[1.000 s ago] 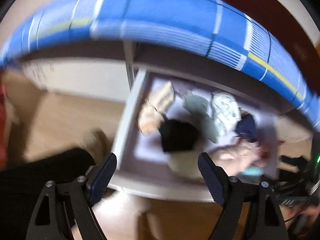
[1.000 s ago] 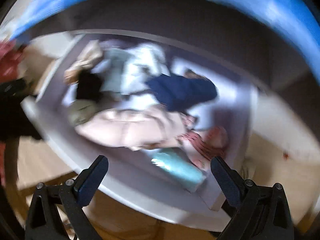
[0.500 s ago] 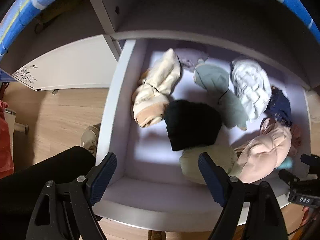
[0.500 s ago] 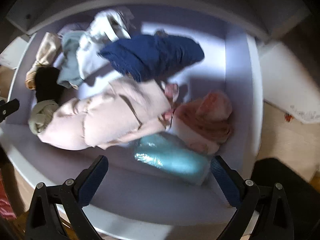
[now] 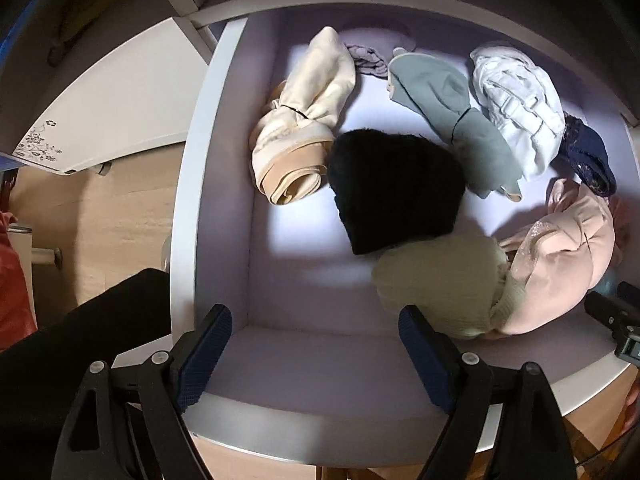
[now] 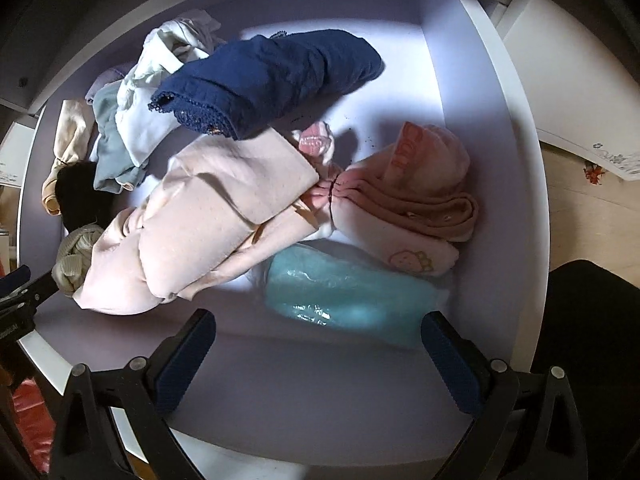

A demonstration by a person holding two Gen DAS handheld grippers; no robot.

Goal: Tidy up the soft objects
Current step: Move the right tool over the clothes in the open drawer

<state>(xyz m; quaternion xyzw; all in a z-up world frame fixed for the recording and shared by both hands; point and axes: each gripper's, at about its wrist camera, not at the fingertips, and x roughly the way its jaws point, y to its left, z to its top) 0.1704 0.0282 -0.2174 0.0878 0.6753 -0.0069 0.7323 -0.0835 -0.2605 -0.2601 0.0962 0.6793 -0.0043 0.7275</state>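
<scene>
Both grippers have dropped closer over the drawer [image 5: 188,184]: left gripper [image 5: 316,352], jaws just widened and empty, faces black hat [image 5: 394,190] by cream roll [image 5: 298,136]; right gripper [image 6: 320,356] spread and empty above teal pack [image 6: 348,294], pink towel [image 6: 412,204] lettering unreadable.

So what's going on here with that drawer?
A person holds two grippers over an open drawer full of loose clothes. The left gripper hangs near an olive knit and a black piece, its jaws just opening with nothing between them. The right gripper is open above a teal bundle. Nothing is held yet.
</scene>
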